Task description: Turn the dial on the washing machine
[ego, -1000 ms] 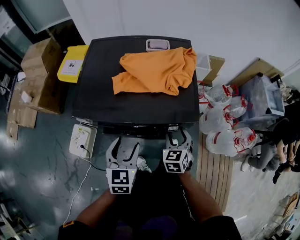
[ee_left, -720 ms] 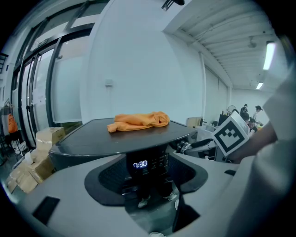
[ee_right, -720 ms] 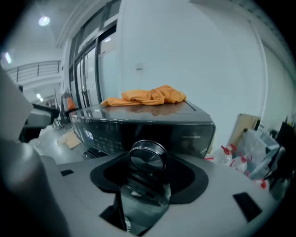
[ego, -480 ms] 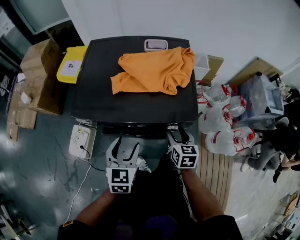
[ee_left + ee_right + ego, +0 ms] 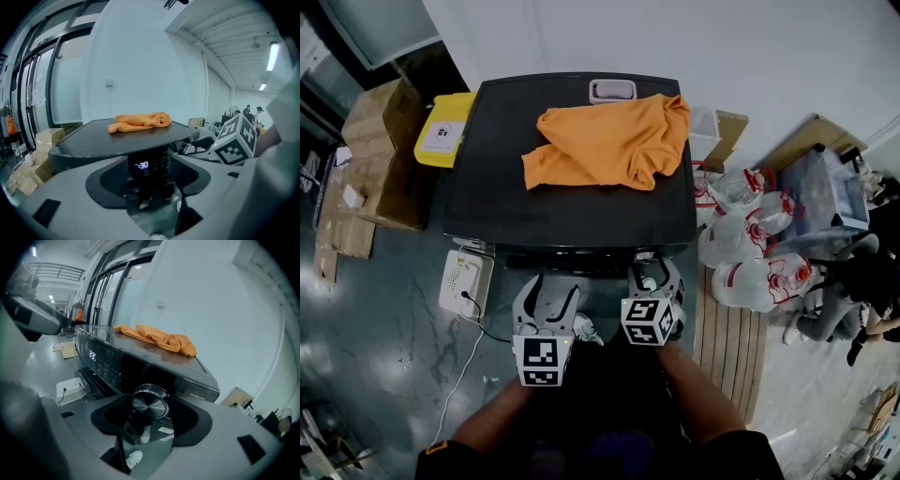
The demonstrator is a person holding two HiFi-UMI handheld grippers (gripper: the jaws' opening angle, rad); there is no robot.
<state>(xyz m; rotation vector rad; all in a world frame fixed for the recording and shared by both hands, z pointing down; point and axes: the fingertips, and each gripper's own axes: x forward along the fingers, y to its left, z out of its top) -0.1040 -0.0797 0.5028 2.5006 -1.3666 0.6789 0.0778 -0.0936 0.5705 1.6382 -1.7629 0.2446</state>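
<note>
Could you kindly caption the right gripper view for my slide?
Right gripper, jaws just opened wider, either side of the washing machine dial.

Orange cloth (image 5: pixel 609 141) atop black washing machine (image 5: pixel 487 192)

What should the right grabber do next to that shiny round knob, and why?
Probably squeeze shut on the dial. The jaws of the right gripper have just been opening. The dial sits between them, but the pads look clear of it, so nothing grips it. It can't be turned until the pads press on it.
</note>
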